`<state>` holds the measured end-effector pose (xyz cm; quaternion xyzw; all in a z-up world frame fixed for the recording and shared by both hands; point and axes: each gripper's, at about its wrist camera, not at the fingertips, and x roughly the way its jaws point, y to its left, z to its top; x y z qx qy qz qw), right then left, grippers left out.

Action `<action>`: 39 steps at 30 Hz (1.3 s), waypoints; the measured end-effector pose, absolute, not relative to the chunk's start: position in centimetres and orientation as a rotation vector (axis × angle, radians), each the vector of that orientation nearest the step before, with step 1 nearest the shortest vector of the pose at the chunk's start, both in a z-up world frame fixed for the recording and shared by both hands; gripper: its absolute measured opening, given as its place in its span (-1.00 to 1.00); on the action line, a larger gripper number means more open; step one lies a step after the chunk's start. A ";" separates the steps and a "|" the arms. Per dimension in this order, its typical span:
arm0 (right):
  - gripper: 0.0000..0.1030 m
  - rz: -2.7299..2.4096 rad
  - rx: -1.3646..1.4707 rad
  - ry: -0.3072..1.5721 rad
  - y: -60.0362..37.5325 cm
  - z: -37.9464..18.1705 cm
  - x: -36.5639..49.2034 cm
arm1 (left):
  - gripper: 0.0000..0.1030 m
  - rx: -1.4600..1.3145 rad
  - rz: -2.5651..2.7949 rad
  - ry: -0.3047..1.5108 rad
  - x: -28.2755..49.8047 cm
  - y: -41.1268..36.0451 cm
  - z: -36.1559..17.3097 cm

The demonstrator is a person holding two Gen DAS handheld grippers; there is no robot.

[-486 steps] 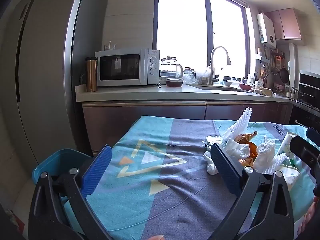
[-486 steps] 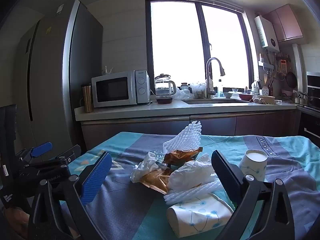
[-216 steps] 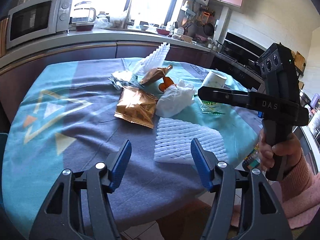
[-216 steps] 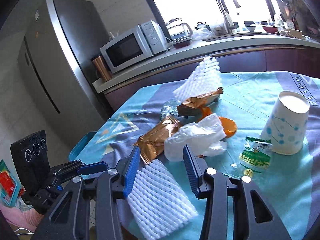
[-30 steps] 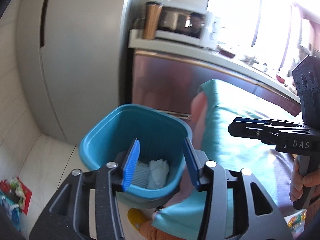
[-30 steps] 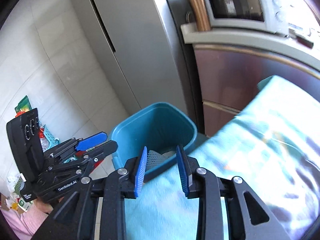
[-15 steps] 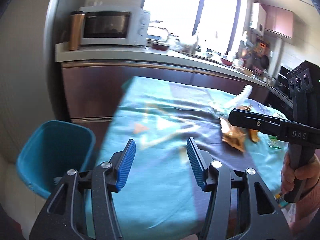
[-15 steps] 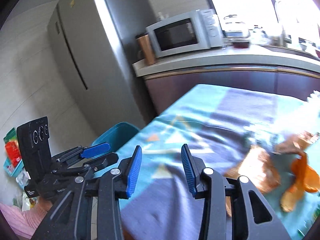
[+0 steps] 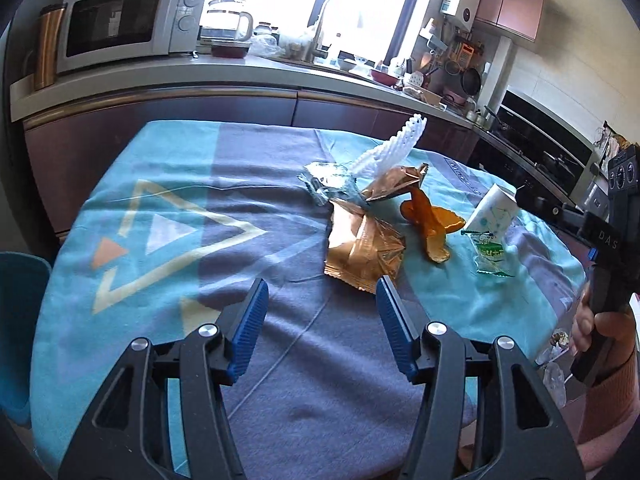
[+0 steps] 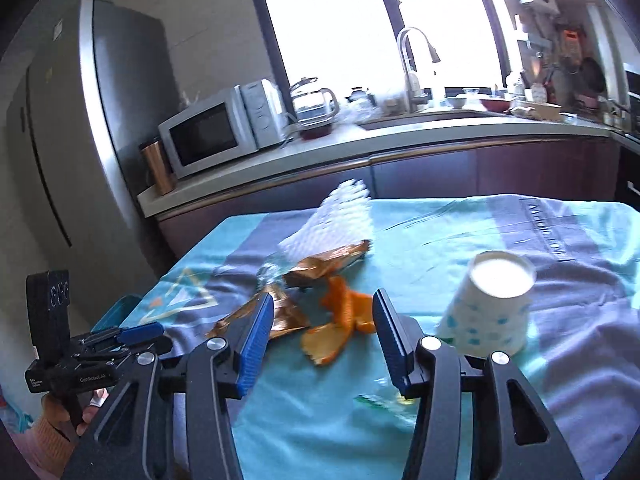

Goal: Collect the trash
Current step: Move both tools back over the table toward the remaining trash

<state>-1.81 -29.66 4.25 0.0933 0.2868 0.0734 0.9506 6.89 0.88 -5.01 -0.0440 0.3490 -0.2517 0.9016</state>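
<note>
Kitchen daylight falls on the teal-and-grey clothed surface (image 9: 248, 384). Left claw (image 9: 320, 320) and right claw (image 10: 322, 330) hover over it, jaws opening, empty. At twelve o'clock from the left claw lies a crumpled copper foil wrapper (image 9: 362, 248); orange peel (image 9: 432, 220) lies at one.

blue bin (image 9: 18, 320) cut off, foam net (image 10: 336, 220) blurred

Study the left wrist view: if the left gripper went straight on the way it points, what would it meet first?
Probably the gold wrapper, which lies just beyond the left gripper, whose opening jaws hold nothing. Depth is unclear, so it might touch the tablecloth first.
</note>
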 end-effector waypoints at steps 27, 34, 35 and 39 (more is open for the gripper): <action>0.47 -0.052 0.250 0.631 -39.1 -0.1 2.4 | 0.16 -0.066 -0.524 0.889 11.3 -5.3 -6.9; 0.22 -0.035 0.255 0.634 -39.4 -0.2 2.6 | -0.08 -0.081 -0.494 0.891 11.7 -5.2 -7.0; 0.22 -0.036 0.257 0.631 -39.5 -0.2 2.6 | -0.15 -0.081 -0.484 0.891 11.6 -5.2 -7.0; 0.21 -0.036 0.255 0.616 -39.6 0.1 2.3 | -0.47 -0.073 -0.467 0.879 11.2 -5.1 -6.9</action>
